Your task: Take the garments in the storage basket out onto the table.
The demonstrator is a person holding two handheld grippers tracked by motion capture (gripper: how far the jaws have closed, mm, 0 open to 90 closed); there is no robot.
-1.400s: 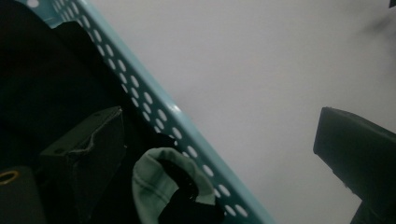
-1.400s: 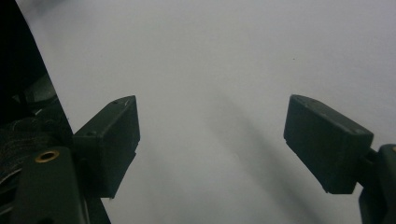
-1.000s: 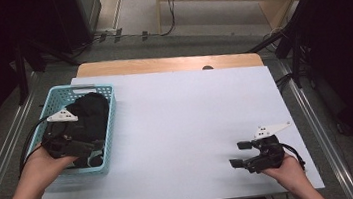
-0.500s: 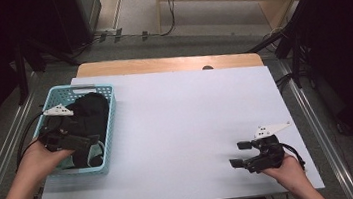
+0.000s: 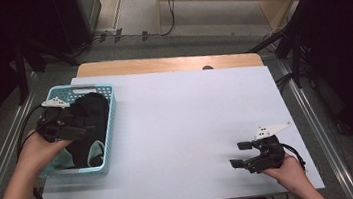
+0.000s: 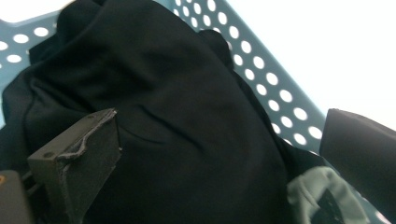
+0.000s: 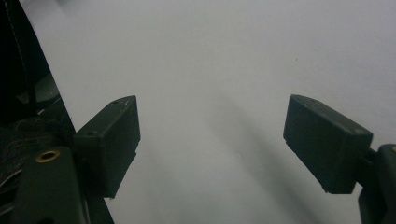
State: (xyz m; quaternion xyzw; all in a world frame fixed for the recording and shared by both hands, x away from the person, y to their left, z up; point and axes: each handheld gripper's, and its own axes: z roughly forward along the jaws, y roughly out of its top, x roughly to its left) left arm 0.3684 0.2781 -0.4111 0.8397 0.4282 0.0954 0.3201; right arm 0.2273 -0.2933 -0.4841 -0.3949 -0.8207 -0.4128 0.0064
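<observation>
Left gripper point(image 5: 75, 132) inside blue basket point(image 5: 109, 132) at table's left edge, jaws spread wide over black cloth point(image 6: 154, 116) heaped there, likely poised to grab it. Right gripper point(image 5: 241, 155) rests on white table point(image 5: 187, 123), jaws apart, empty, well clear of basket.

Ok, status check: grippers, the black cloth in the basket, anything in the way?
Left gripper open over black cloth in blue basket. Right gripper open, idle on white table. Nothing in the way.

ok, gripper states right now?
Left gripper: open, jaws around the black garment in the basket, not clamped.
Right gripper: open, empty, over the table.
</observation>
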